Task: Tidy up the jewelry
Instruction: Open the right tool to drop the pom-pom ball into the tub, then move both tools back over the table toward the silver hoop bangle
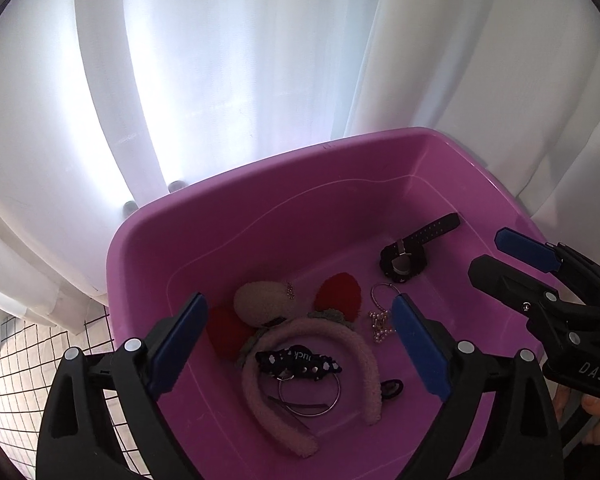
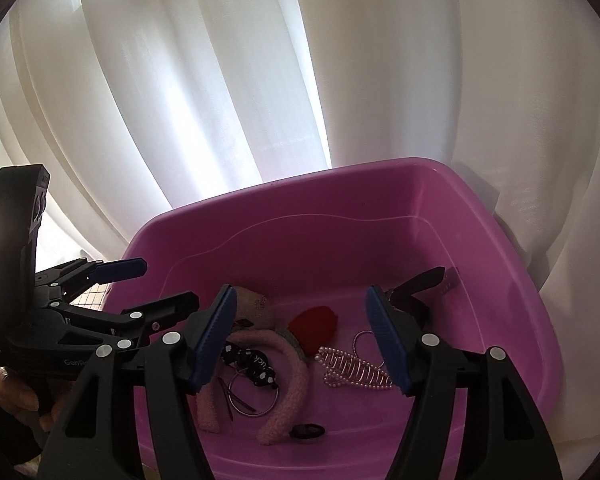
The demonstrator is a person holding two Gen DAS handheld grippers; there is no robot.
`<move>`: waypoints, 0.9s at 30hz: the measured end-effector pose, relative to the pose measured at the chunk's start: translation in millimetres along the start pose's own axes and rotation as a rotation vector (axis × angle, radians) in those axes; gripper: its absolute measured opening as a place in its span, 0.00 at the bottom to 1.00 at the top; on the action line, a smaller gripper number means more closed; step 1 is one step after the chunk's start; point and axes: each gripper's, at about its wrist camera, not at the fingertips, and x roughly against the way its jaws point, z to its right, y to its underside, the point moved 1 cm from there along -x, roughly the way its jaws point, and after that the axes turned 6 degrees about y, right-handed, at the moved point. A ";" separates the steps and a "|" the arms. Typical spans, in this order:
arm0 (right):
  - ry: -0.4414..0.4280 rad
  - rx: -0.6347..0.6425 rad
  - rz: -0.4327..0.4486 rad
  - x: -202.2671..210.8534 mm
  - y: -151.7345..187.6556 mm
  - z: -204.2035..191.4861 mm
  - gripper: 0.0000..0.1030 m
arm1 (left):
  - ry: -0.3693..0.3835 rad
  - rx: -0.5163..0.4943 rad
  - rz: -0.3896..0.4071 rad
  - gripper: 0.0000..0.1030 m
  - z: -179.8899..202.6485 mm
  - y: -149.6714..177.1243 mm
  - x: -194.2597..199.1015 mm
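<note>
A purple tub (image 1: pixel 260 168) holds the jewelry: a fluffy pink headband (image 1: pixel 364 356) with red pom-poms (image 1: pixel 340 292), a navy dotted bow (image 1: pixel 300 362), a silver bangle (image 1: pixel 332 400), a pearl hair comb (image 1: pixel 380 324) and a black watch (image 1: pixel 404 260). My left gripper (image 1: pixel 300 340) hangs open above the headband, its jaws wide apart with nothing pressed between them. My right gripper (image 2: pixel 300 336) is also open over the tub (image 2: pixel 300 184), above the headband (image 2: pixel 292 364) and beside the pearl comb (image 2: pixel 352 368). Each gripper shows in the other's view: right gripper (image 1: pixel 504 264), left gripper (image 2: pixel 156 286).
White curtains (image 1: pixel 220 80) hang close behind the tub. A white cloth with a black grid (image 1: pixel 20 380) lies at the tub's left. A small black hair tie (image 2: pixel 308 430) rests near the tub's front wall. A person's hand (image 2: pixel 12 392) grips the left tool.
</note>
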 end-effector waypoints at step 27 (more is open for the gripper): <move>-0.126 0.050 0.109 39.7 -2.0 -81.3 0.64 | -0.167 0.168 0.223 0.92 -94.0 20.7 133.2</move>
